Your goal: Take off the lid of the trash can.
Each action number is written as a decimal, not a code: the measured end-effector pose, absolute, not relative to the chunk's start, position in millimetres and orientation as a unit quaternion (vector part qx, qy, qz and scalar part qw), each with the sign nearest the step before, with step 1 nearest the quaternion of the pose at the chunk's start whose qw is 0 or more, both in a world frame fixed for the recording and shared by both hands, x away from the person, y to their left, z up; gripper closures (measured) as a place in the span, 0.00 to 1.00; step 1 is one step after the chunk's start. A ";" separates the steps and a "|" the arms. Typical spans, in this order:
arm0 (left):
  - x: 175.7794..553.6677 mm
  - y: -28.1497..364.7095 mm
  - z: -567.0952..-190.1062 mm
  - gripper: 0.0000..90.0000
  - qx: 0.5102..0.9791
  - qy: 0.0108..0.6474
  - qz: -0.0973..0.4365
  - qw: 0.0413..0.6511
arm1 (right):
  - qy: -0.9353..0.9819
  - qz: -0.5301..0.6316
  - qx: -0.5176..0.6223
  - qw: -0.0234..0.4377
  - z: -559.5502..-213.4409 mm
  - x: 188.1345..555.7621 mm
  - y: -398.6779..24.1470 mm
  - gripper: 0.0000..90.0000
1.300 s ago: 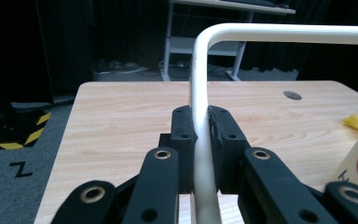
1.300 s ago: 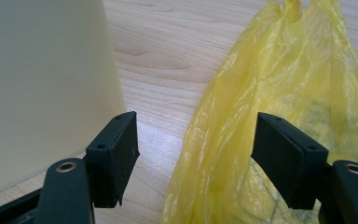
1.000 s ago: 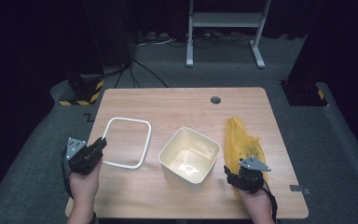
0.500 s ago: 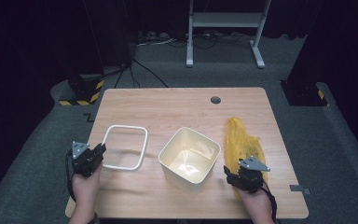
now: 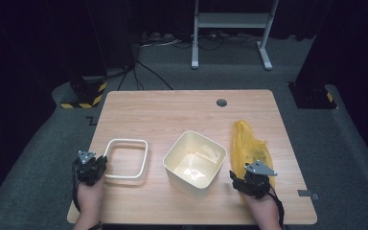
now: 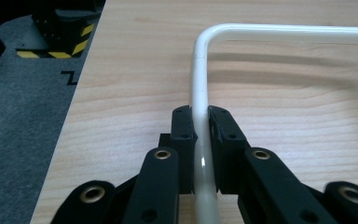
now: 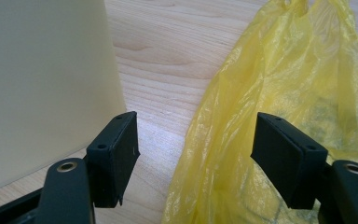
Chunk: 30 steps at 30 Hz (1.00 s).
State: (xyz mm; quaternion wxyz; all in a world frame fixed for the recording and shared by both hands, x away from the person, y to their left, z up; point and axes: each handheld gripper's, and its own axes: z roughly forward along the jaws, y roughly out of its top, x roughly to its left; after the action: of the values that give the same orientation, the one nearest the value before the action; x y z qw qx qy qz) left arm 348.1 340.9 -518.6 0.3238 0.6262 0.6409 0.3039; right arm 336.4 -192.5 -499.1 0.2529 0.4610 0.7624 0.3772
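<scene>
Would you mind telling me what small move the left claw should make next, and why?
Probably lift the white frame slightly off the table. The left claw is already shut on its rim, while the right claw sits open at the yellow bag, so the frame is held and ready.

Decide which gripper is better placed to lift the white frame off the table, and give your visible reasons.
Left. The left gripper has both jaws closed against the white frame's near rail. The right gripper sits open across the table, over the yellow bag beside the cream tub.

Grey carpet (image 5: 38, 158), dark walls, white metal stand (image 5: 230, 21).
</scene>
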 end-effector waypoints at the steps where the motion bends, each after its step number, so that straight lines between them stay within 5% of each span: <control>1: 348.2 340.7 -519.8 0.90 0.628 0.641 0.306 0.318 | 0.763 0.377 0.461 0.252 -499.3 336.5 -192.5 0.35; 14: 347.8 335.2 -524.5 0.87 0.636 0.649 0.304 0.285 | 0.764 0.375 0.462 0.248 -500.7 336.8 -192.5 0.35; 21: 342.1 327.2 -504.8 0.67 0.631 0.638 0.313 0.313 | 0.758 0.378 0.468 0.252 -494.6 336.4 -199.0 0.38; 24: 342.0 302.8 -471.6 0.53 0.666 0.594 0.272 0.360 | 0.755 0.373 0.466 0.271 -486.9 336.4 -210.2 0.39; 30: 330.7 270.4 -466.3 0.37 0.705 0.553 0.231 0.380 | 0.736 0.359 0.504 0.273 -485.4 345.1 -244.8 0.42</control>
State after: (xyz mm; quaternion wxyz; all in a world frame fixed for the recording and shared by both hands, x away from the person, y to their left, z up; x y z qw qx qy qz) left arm 330.7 270.4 -466.3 0.3797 0.7048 0.5526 0.2315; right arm 345.1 -244.8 -485.4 0.2734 0.5039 0.7365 0.3590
